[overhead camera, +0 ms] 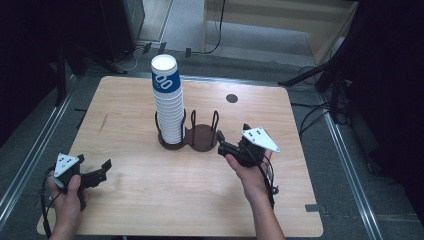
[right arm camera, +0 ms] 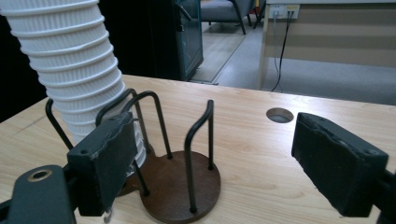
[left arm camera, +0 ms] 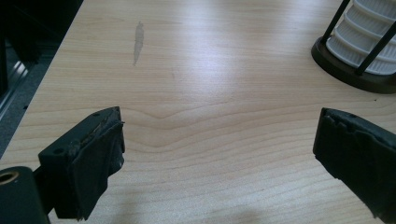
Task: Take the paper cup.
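Cup stack (overhead camera: 167, 102) stands tall in the left bay of the two-bay holder (overhead camera: 189, 134), at mid-bench, leaning slightly; top cup carries a blue band, the rest are white and ribbed. Right bay holds nothing: bare brown base and three wire posts, seen close in the right gripper view. Right gripper (overhead camera: 223, 141) sits just beside that vacant bay, aimed at the holder, jaws spread wide with nothing between them; in its own view the stack (right arm camera: 77, 74) rises at the left behind the left jaw, and the holder (right arm camera: 180, 189) lies ahead. Left gripper (overhead camera: 102, 170) hovers low near the front-left bench corner, well apart from the holder, jaws likewise released and unloaded; its view looks over bare wood with the holder's base and lower cups (left arm camera: 362, 42) at upper right. Judgement: work looks to be at the start, approach only, no cup lifted, no contact with stack or holder yet. Left to do, probably: grip a cup and shift it, perhaps to the free bay. Obstacles: the wire posts ring the stack's lower cups, so a side grasp must go above them; the tall stack could tip if nudged. Elsewhere: a round cable hole (overhead camera: 231, 98) in the bench (overhead camera: 150, 200) behind the holder, a faint scuff (left arm camera: 137, 42) on the wood at left, and cables on the floor beyond.
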Action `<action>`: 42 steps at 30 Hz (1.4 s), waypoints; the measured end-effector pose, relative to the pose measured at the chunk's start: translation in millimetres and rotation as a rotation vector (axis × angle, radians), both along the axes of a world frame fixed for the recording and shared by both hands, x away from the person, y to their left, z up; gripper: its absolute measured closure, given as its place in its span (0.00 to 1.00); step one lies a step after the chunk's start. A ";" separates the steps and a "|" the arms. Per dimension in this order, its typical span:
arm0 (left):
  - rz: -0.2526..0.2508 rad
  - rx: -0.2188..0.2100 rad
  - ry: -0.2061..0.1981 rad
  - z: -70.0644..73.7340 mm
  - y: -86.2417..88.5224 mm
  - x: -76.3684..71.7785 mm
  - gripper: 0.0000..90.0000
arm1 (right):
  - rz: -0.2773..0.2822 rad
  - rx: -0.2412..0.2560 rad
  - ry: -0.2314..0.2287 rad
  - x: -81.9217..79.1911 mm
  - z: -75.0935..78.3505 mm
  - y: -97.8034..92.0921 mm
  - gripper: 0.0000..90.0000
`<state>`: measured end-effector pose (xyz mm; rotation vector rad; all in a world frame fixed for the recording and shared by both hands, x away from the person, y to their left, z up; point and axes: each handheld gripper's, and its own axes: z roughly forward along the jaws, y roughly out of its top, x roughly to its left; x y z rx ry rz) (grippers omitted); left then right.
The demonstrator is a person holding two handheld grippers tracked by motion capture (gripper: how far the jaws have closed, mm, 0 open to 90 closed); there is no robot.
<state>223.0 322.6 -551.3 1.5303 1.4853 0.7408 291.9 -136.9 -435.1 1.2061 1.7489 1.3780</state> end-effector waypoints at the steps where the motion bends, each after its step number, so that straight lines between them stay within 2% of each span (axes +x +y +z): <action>1: -0.001 0.002 0.000 0.1 0.2 0.0 0.03 | 0.003 0.001 0.000 0.2 0.6 2.1 0.15; 8: 0.000 -0.002 -0.002 -0.1 0.1 0.1 0.03 | 0.022 -0.007 -0.005 2.8 4.3 14.8 0.15; 33: 0.007 -0.001 -0.004 -0.1 -0.4 0.2 0.03 | 0.112 0.015 -0.032 12.9 25.5 64.3 0.15; 37: 0.007 0.000 -0.005 -0.1 -0.4 0.3 0.03 | 0.119 0.023 -0.052 13.0 29.3 71.1 0.11; 42: 0.009 0.001 -0.005 -0.2 -0.5 0.4 0.03 | 0.153 0.039 -0.052 15.1 34.5 81.8 0.07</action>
